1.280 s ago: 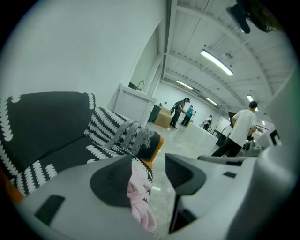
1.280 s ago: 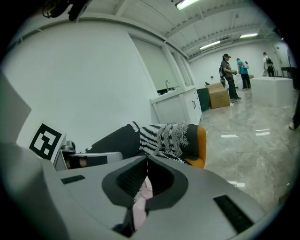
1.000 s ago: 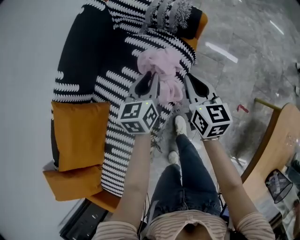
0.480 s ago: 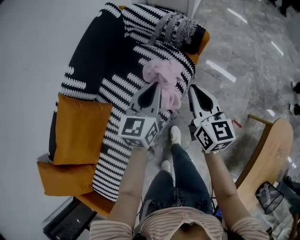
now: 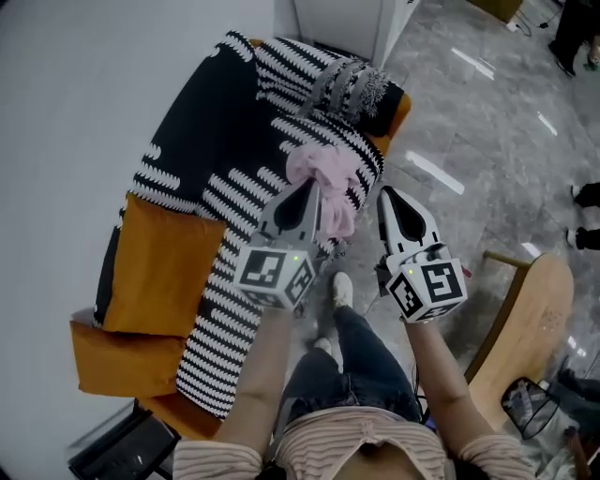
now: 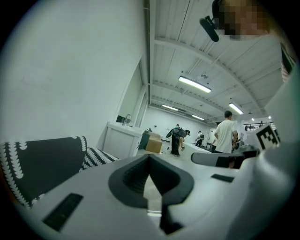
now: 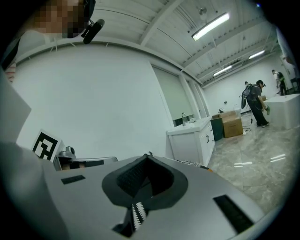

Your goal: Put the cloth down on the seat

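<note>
The pink cloth [image 5: 322, 172] lies crumpled on the front edge of the sofa seat, on the black-and-white patterned throw [image 5: 234, 141], with one end hanging over the edge. My left gripper [image 5: 310, 184] points at the cloth's left side; its jaws are shut and nothing is between them [image 6: 149, 157]. My right gripper [image 5: 384, 193] hovers just right of the cloth, apart from it, over the floor. It is also shut and empty [image 7: 147, 155]. The cloth does not show in either gripper view.
Orange sofa cushions [image 5: 157, 264] sit to the left. A fringed grey throw end [image 5: 352, 82] lies on the far armrest. The person's shoes [image 5: 339, 287] stand by the sofa front. A wooden chair [image 5: 530, 309] is at right, a white cabinet [image 5: 339, 22] beyond the sofa.
Both grippers have drawn back a little from the pink cloth, which stays on the seat edge. The head view has shifted so the sofa sits further right.
</note>
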Demonstrator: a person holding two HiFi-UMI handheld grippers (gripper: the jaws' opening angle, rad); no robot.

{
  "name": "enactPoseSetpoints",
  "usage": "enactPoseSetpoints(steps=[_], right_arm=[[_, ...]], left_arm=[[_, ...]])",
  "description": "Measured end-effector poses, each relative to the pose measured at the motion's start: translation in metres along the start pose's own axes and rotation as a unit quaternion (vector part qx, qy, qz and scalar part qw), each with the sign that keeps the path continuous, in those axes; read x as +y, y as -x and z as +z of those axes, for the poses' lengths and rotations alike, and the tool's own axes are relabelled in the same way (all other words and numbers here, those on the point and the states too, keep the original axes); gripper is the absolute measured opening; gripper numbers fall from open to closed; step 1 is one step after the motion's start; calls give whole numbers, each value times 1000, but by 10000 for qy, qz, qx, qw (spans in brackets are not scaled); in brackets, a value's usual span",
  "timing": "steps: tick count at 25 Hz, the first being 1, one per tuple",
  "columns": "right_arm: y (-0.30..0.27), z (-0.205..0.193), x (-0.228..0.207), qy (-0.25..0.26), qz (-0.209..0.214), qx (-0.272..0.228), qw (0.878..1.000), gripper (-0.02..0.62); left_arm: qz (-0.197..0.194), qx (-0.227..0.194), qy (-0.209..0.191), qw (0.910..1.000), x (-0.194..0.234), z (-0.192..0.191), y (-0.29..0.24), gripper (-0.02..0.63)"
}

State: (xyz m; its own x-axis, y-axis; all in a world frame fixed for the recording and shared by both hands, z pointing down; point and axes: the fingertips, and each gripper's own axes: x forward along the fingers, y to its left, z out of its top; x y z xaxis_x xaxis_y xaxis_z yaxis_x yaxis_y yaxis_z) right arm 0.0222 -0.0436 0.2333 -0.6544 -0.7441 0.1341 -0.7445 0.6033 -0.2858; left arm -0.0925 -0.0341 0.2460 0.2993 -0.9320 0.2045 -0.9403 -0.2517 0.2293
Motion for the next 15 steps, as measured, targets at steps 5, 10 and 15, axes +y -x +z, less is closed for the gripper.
enactPoseSetpoints(steps=[5, 10, 15], right_arm=[[9, 31, 8, 16, 166, -303, 9994, 8], [22, 73, 14, 76, 291, -608, 9977, 8], [36, 103, 24, 223, 441, -729, 9961, 8]], left_arm=[[55, -218, 13, 9997, -5, 21, 10, 12], [139, -384, -92, 9991, -12, 48, 25, 12], [199, -458, -339, 9982, -23, 70, 41, 12]])
